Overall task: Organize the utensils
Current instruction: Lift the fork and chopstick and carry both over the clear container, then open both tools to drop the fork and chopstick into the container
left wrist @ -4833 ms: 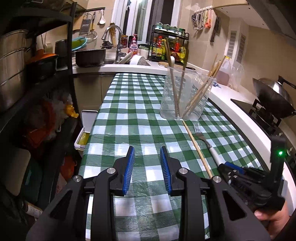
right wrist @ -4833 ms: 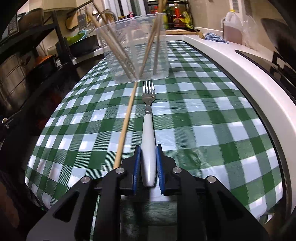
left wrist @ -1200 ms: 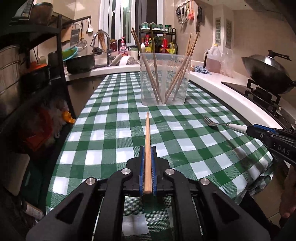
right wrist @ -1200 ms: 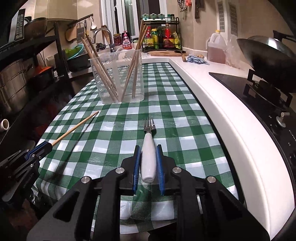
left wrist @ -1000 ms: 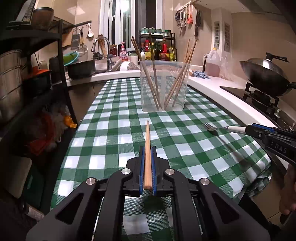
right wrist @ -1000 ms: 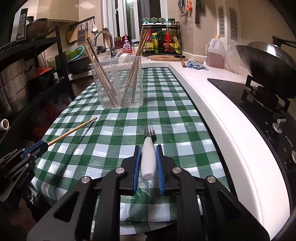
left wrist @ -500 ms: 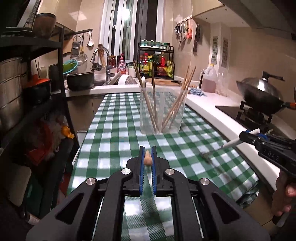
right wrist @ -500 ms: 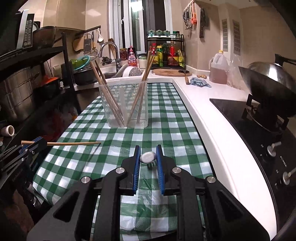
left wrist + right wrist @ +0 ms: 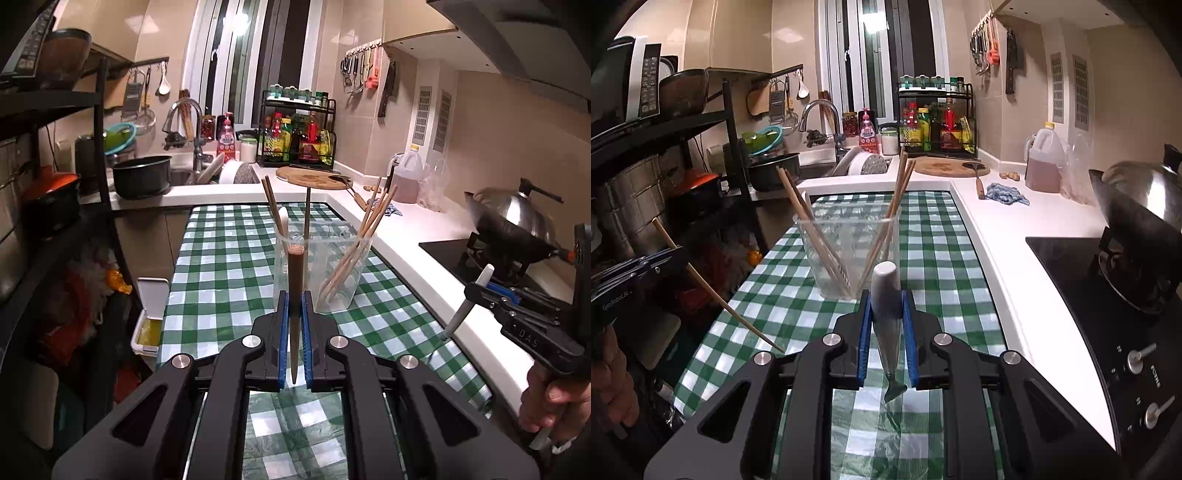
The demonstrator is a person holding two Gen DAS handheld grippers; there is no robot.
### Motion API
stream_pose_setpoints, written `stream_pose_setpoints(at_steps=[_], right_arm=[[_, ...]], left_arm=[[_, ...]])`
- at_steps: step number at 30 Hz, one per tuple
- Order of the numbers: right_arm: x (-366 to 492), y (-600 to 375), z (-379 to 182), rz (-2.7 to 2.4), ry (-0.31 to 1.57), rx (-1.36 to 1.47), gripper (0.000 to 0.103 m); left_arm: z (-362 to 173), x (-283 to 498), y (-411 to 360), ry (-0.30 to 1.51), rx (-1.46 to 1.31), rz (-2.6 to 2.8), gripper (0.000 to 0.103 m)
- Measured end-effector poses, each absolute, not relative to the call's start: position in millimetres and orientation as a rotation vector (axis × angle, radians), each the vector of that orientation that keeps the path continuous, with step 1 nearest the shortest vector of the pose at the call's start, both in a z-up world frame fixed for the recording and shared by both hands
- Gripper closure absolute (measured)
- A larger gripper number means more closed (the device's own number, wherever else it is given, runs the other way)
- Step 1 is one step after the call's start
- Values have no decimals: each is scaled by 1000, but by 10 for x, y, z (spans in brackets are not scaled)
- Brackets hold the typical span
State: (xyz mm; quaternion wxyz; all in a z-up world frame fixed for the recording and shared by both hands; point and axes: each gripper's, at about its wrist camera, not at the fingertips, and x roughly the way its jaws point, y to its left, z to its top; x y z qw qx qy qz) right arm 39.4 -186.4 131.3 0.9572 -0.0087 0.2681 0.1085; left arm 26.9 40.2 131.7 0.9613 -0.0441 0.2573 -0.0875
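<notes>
- Left wrist: my left tongs point(image 9: 294, 332) clamped on chopstick point(image 9: 294, 295), tip down, short of clear cup point(image 9: 325, 273) on tabletop point(image 9: 221, 266). Thin stick could pivot, miss the rim.
- Right wrist: right tongs point(image 9: 886, 339) clamped on fork point(image 9: 886, 314), tines down. Both entering together, I risk tipping the cup.

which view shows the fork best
The left wrist view: the fork shows side-on in the right hand-held gripper, white handle up, head dipping toward the checked cloth. The right wrist view sees it end-on, mostly handle butt, its head foreshortened.
</notes>
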Motion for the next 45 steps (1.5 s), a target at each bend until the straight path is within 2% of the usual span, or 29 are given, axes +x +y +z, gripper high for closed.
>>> stream_pose_setpoints(at_steps=[11,19,25,29,45], right_arm=[[705,-1771,1757,296,538,-12,87],[1118,-1706,2378,364,486,23,87],[1516,-1575,2820,367,401,15,87],[1817,-1462,2769,364,412,14,87],[2460,-1169,1736,362,597,-71,87]], left_arm=[[1903,705,636,593,-153,-213,96],[2605,1098,784,541,-164,-248,96],[2928,1523,757,496,-171,-254,96],[2810,1832,635,520,-163,-261,96],[1715,2403,291,735,-114,-320,96]])
